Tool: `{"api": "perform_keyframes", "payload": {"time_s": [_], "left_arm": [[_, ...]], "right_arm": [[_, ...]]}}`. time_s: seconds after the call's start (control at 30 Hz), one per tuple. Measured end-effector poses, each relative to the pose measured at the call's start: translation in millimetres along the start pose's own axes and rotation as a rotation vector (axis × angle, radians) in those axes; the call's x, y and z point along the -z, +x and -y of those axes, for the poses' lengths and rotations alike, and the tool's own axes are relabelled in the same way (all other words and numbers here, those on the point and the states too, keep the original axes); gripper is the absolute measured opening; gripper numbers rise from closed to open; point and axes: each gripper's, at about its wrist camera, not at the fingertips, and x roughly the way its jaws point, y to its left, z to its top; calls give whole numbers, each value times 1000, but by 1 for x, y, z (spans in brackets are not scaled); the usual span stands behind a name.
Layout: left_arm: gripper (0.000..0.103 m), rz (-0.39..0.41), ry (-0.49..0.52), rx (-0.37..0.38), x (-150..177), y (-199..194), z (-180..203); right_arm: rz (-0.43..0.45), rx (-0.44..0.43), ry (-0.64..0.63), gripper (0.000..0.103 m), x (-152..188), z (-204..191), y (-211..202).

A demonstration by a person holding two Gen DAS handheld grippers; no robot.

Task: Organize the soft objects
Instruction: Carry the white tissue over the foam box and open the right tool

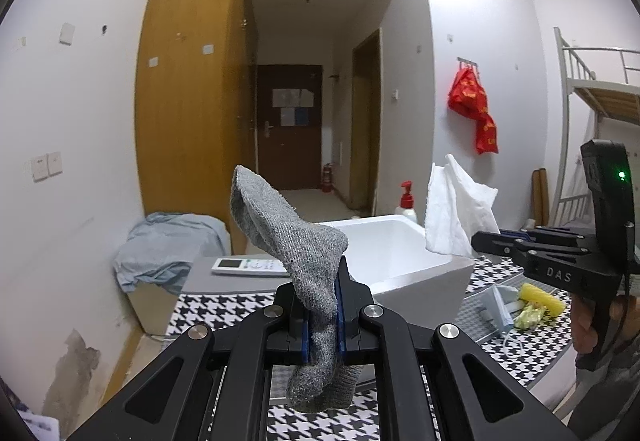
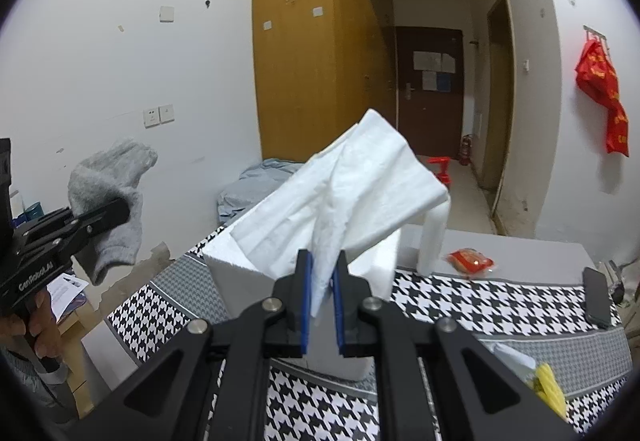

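My left gripper (image 1: 321,305) is shut on a grey sock (image 1: 292,237) and holds it up in the air in front of the white foam box (image 1: 404,253). The sock also shows at the left of the right wrist view (image 2: 108,193). My right gripper (image 2: 322,293) is shut on a white cloth (image 2: 360,189) and holds it above the same box (image 2: 236,269). In the left wrist view the cloth (image 1: 452,205) hangs from the right gripper (image 1: 480,241) just right of the box.
The box stands on a houndstooth-patterned table (image 2: 480,301). On it lie a remote (image 1: 252,267), a yellow item (image 1: 542,299), a red packet (image 2: 470,261) and a phone (image 2: 596,297). A red pump bottle (image 1: 406,201) stands behind the box. Blue cloth (image 1: 168,249) covers a stool at left.
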Motion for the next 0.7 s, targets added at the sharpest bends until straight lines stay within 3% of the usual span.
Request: {"api": "perform_keyframes", "payload": {"time_s": [0.7], "left_arm": [[10, -28, -72, -91, 8, 2, -27]], "right_arm": [[-102, -32, 9, 13, -18, 5, 67]]}}
